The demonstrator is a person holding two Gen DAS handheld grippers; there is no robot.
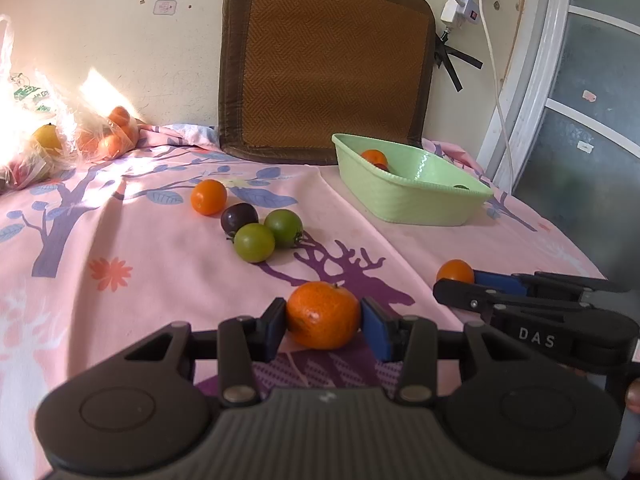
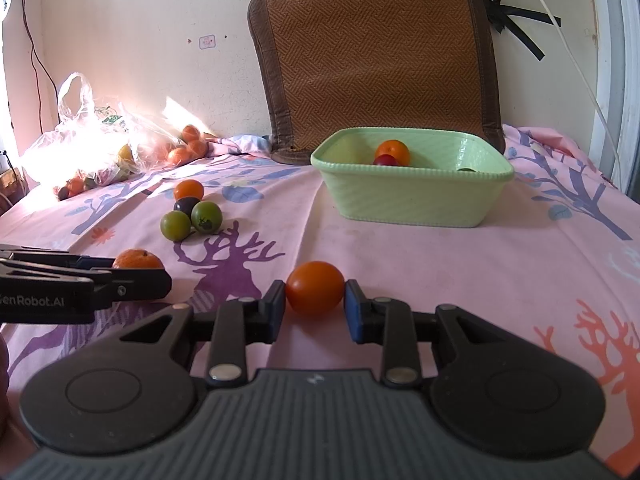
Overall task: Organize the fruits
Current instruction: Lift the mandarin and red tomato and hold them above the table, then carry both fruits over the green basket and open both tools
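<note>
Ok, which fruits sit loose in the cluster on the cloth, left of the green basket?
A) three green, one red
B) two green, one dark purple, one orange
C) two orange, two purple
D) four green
B: two green tomatoes, a dark purple fruit and an orange one sit together.

"DAS" in white on the right hand-held gripper body, seen from the left wrist. "enRobot.AI", first letter cut off, on the left hand-held gripper body. Wall sticker print too small to read.
</note>
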